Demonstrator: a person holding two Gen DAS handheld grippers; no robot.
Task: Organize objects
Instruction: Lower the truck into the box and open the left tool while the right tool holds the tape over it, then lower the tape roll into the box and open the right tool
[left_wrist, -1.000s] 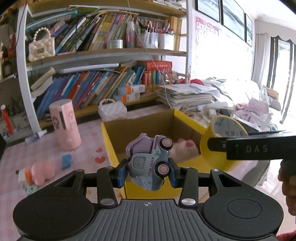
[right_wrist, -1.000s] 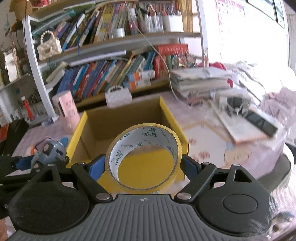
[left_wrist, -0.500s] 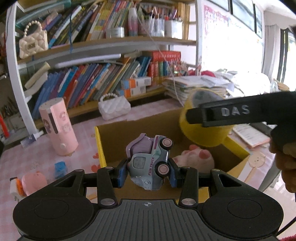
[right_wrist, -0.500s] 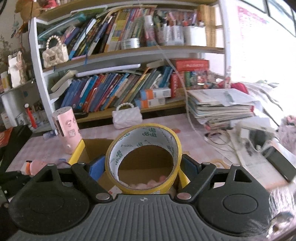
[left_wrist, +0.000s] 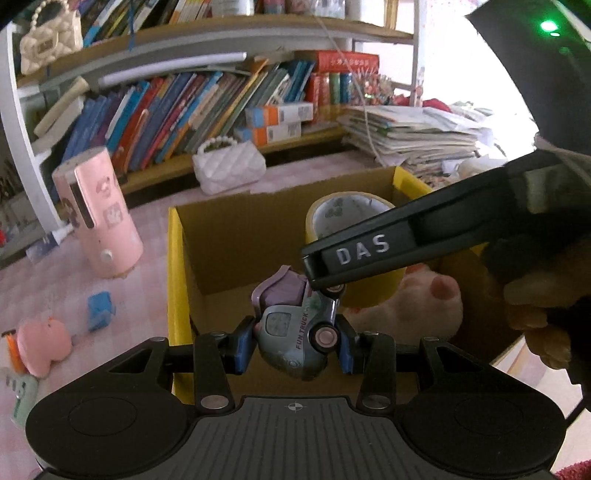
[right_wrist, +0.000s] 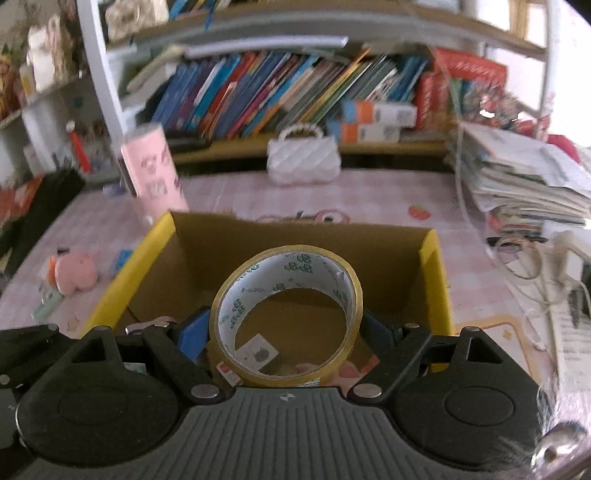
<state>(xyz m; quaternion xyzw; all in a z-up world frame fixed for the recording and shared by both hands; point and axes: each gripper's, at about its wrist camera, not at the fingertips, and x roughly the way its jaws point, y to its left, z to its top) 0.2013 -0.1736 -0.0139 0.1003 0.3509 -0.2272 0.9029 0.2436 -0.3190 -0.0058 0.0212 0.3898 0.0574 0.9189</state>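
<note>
Holding both loads over the box.
From the left: a pink plush and a blue block lie on the table, well apart from my grip. My left gripper is narrowed tight on the toy truck, which hangs above the box's open top. To its right my right gripper stands wide, clamped on the tape roll, also over the box, where another plush lies inside.

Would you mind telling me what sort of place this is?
Probably a child's room or home study: a crowded bookshelf, a pink-patterned table with plush toys, and a stack of papers.
</note>
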